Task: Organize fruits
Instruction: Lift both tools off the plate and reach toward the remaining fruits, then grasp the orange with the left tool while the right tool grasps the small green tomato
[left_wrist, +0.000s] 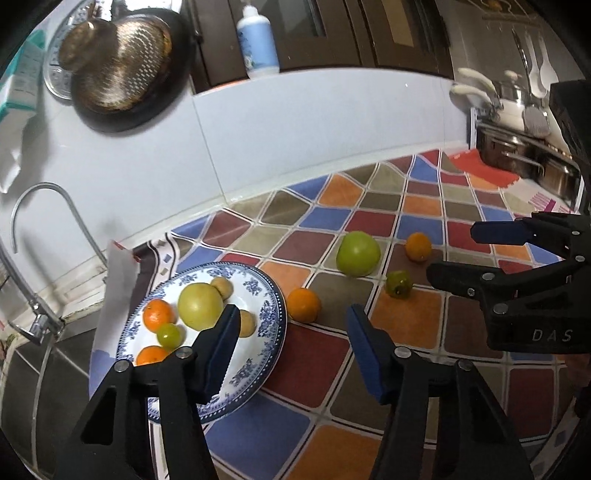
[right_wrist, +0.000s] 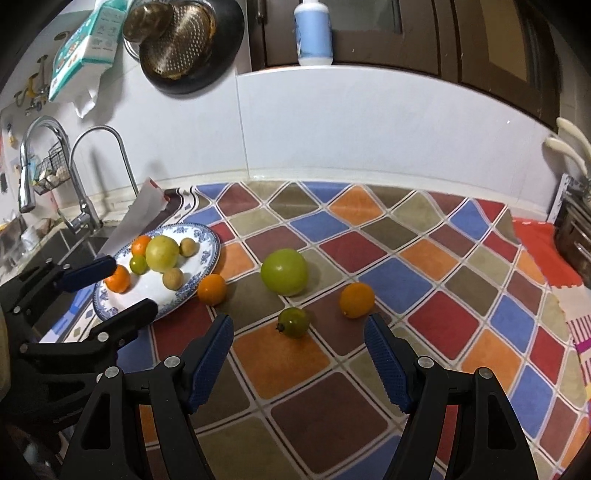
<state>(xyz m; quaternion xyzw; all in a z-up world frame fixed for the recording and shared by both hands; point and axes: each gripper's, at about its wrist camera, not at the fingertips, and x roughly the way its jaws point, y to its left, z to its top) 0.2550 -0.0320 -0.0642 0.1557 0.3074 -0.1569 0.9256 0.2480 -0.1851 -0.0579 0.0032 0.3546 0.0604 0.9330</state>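
A blue-and-white plate (left_wrist: 271, 314) (right_wrist: 210, 251) holds several fruits: a large yellow-green apple (left_wrist: 200, 305) (right_wrist: 161, 254), oranges, a small green fruit and brown round ones. On the checkered cloth lie a big green apple (left_wrist: 357, 253) (right_wrist: 284, 271), an orange by the plate's rim (left_wrist: 303, 305) (right_wrist: 211, 289), another orange (left_wrist: 418, 246) (right_wrist: 357, 299) and a small green fruit (left_wrist: 399, 283) (right_wrist: 293, 322). My left gripper (left_wrist: 291, 317) (right_wrist: 123, 284) is open and empty, over the plate's right edge. My right gripper (right_wrist: 299, 328) (left_wrist: 458, 254) is open and empty, just short of the small green fruit.
A sink with a curved faucet (left_wrist: 48, 221) (right_wrist: 99, 166) lies left of the plate. A white tiled wall (left_wrist: 295, 140) runs behind the counter. Steel pots (left_wrist: 524, 147) stand at the far right. A dark pan (left_wrist: 125, 66) and a bottle (left_wrist: 256, 40) are up above.
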